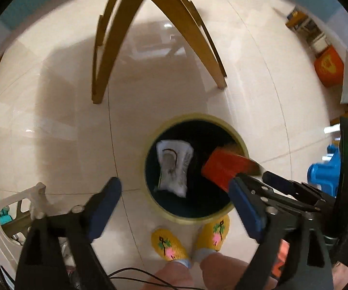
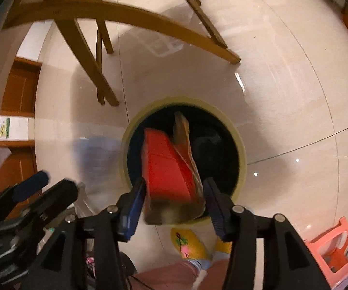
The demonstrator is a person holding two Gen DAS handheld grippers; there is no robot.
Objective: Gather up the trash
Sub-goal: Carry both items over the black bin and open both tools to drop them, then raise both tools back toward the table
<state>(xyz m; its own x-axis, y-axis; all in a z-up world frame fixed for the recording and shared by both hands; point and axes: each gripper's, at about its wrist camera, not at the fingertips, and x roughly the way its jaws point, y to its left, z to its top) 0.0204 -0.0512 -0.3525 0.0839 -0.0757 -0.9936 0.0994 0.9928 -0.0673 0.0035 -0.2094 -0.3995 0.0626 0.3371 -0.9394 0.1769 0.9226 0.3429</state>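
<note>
A round yellow-rimmed bin (image 1: 241, 142) stands on pale floor tile (image 1: 53, 120), with wooden chair legs (image 1: 101, 72) beyond it and yellow slippers (image 1: 168, 242) just beside its near rim. The left gripper (image 1: 174, 207) points down beside the bin, spread wide and empty; a white wrapper (image 1: 174, 166) lies inside. The right gripper (image 2: 174, 198) hangs over the rim, its jaws flanking a red carton (image 2: 166, 166) tilted into the bin; whether they grip it is unclear.

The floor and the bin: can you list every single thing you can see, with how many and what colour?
Bin: one, yellowish rim, dark inside, on the floor.
White packet: one, inside the bin.
Red box: one, red with brown edges, over the bin, between the right claw's fingers.
Chair legs: several, wooden, behind the bin.
Floor: pale tiles.
Stool: one, pink, far right.
Slippers: two, yellow, beside the bin.
Left claw: black and blue, open, empty.
Right claw: black and blue, around the box.
</note>
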